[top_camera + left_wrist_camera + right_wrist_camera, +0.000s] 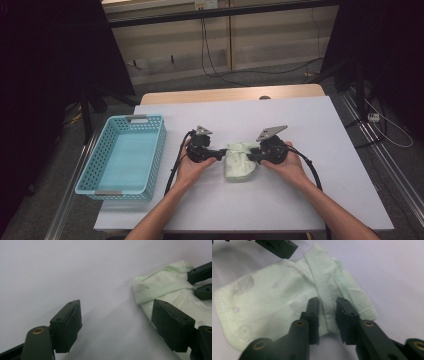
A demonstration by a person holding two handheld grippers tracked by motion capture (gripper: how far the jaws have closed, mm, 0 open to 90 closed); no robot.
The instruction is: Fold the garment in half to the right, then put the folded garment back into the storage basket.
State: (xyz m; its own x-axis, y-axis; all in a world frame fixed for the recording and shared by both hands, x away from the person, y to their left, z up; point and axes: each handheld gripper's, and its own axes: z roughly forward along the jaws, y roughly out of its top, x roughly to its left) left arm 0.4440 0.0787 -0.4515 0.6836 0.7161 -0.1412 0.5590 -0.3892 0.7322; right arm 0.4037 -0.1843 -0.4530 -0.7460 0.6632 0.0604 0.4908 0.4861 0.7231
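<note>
Cloth [240, 161] | L tongs [115, 322] wide, nothing held | R tongs [327, 315] slightly apart, straddling cloth fold

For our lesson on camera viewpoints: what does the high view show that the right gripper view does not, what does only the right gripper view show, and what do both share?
High view only: the blue basket left of the hands, and the floor beyond the table.

Right gripper view only: the stitched hem and faint round spots on the pale green cloth, with a fold lying between the right gripper jaws.

Both: the cloth, the white tabletop and both grippers.
</note>
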